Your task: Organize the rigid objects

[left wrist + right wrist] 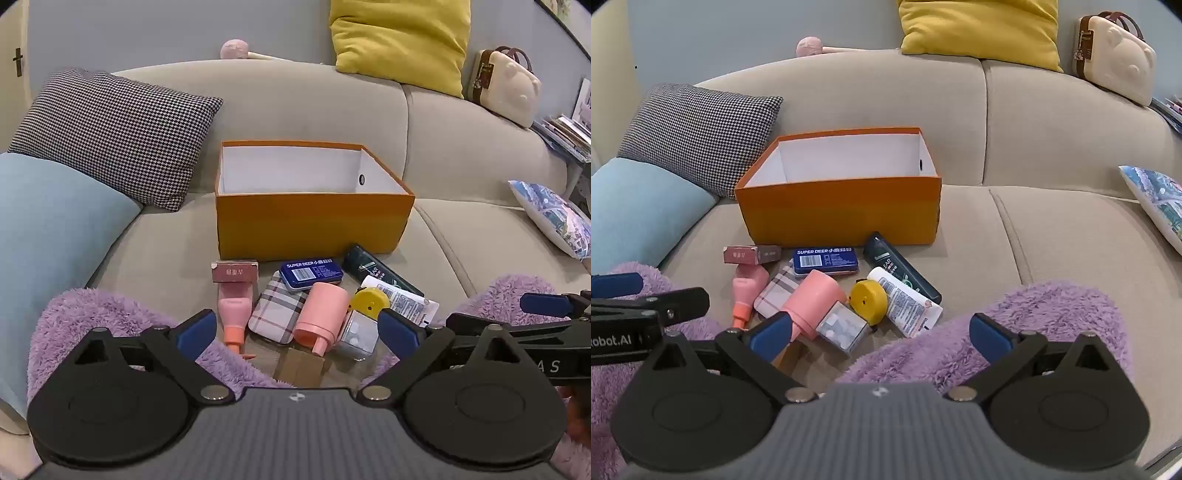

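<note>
Two grippers, left gripper (pixel 297 328) and right gripper (pixel 882 332), hover spread wide.

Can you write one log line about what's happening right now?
left gripper: open, empty | right gripper: open, empty | orange box: nothing seen inside | items: piled on sofa before box

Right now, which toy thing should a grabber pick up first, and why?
Probably lower the open left gripper onto the pink bottle. It lies on top of the pile, right between those fingers, and the orange box behind the pile looks empty, with neither gripper holding anything.
</note>
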The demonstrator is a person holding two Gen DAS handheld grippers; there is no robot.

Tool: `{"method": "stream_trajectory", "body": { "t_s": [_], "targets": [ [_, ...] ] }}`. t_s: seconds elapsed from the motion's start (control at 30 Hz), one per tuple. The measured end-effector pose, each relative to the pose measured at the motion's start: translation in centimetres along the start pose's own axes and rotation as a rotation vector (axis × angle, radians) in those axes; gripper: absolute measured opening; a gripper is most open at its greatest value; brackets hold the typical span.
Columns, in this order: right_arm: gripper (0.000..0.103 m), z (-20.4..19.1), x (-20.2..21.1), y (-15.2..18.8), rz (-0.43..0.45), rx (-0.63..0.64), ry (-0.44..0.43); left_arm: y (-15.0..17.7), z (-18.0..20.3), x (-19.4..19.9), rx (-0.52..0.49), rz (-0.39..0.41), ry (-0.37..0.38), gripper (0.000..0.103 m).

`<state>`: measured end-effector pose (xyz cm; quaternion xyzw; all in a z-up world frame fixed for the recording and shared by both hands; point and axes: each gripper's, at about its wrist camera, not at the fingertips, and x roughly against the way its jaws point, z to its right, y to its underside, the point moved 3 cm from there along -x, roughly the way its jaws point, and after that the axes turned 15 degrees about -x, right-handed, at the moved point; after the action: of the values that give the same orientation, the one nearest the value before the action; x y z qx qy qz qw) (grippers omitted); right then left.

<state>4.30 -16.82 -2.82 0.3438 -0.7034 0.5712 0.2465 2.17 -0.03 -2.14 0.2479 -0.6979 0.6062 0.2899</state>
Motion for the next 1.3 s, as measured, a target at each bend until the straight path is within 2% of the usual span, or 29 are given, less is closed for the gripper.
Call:
{"method": "stream_trajectory", "body": {
  "t_s": [0.23, 0.6, 1.3],
  "targets": [
    [0.102, -0.3, 0.2, -0.2, 0.01, -0.004, -0.002, -0.1, 0.1, -0.1, -0.008, -0.027, -0.017, 0.103],
    [0.101, 0.0, 0.5, 0.0, 0.019, -0.001, -0.005, -0.4, 0.2, 0.7, -0.023, 0.027, -0.012, 0.103],
    [0.101, 0.1, 0.5, 0.0, 0.014, -0.008, 0.009, -0.1, -0.1, 0.7, 0.0, 0.029, -0.023, 0.099]
  ]
}}
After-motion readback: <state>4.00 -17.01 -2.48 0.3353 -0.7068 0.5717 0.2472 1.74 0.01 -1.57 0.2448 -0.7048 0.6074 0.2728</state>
